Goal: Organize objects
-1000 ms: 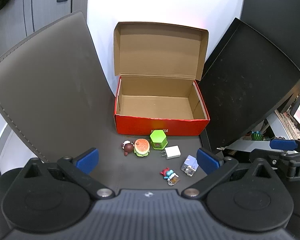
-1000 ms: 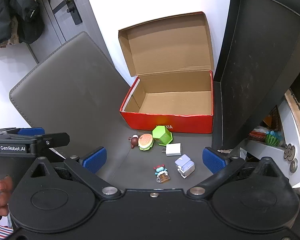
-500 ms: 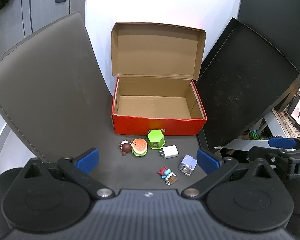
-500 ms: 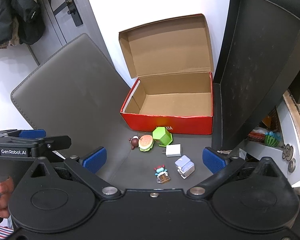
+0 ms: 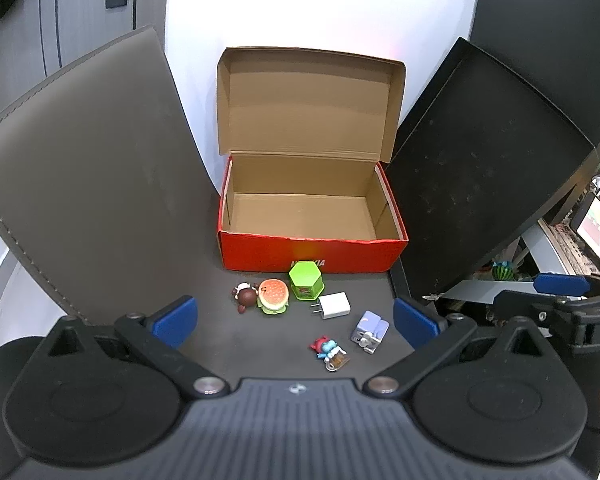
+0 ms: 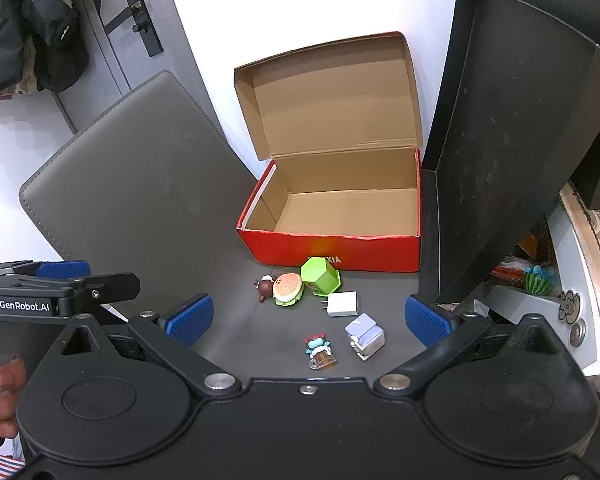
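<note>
An open red cardboard box [image 5: 312,254] [image 6: 340,250] stands empty on a dark mat, lid up. In front of it lie a brown figure [image 5: 245,297], a burger toy [image 5: 274,295] [image 6: 288,288], a green hexagonal box [image 5: 306,280] [image 6: 320,277], a white charger [image 5: 334,306] [image 6: 342,304], a pale purple cube toy [image 5: 370,330] [image 6: 365,338] and a small red-blue figure [image 5: 330,352] [image 6: 319,351]. My left gripper [image 5: 294,322] and right gripper [image 6: 308,320] are both open and empty, hovering above and short of the toys.
A grey leather pad [image 5: 80,184] leans at the left and a black board [image 5: 480,168] at the right. A white wall is behind the box. A shelf with clutter [image 6: 540,280] is at the far right. The other gripper shows at each view's edge.
Both views have shifted slightly. The toys and box sit a little further left in the left wrist view. Nothing was grasped.
</note>
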Motion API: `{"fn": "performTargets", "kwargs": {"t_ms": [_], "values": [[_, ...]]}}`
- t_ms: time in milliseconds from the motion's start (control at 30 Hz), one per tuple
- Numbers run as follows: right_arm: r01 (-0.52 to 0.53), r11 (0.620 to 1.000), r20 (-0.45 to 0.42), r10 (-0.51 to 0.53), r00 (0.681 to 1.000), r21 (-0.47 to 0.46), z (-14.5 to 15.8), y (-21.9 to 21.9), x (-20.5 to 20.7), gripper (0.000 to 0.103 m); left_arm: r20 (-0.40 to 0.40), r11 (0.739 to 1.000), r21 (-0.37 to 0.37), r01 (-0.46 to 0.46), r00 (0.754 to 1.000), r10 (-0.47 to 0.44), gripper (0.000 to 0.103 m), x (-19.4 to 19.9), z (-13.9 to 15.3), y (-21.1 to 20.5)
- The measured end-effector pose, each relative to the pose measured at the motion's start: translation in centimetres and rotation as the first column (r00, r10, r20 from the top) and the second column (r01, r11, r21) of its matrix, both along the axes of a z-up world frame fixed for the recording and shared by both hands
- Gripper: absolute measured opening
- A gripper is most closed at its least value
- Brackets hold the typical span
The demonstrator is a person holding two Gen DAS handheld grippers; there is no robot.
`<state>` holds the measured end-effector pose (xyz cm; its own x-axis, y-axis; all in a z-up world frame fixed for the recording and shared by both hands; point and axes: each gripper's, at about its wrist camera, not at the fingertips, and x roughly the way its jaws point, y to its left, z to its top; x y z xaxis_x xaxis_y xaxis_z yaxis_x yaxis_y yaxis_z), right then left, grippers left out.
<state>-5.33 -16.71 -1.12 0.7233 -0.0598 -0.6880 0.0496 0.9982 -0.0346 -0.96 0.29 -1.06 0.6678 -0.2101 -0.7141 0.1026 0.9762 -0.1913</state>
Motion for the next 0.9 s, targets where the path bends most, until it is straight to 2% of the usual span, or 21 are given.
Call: {"fn": "performTargets", "kwargs": {"t_ms": [900], "values": [[-0.026, 1.0, 0.001, 0.026, 1.0, -0.012, -0.25, 0.15, -0.04, 0.103, 0.001, 0.999, -0.017, 0.029, 1.0, -0.029, 0.103, -0.1, -0.01, 0.13]]}}
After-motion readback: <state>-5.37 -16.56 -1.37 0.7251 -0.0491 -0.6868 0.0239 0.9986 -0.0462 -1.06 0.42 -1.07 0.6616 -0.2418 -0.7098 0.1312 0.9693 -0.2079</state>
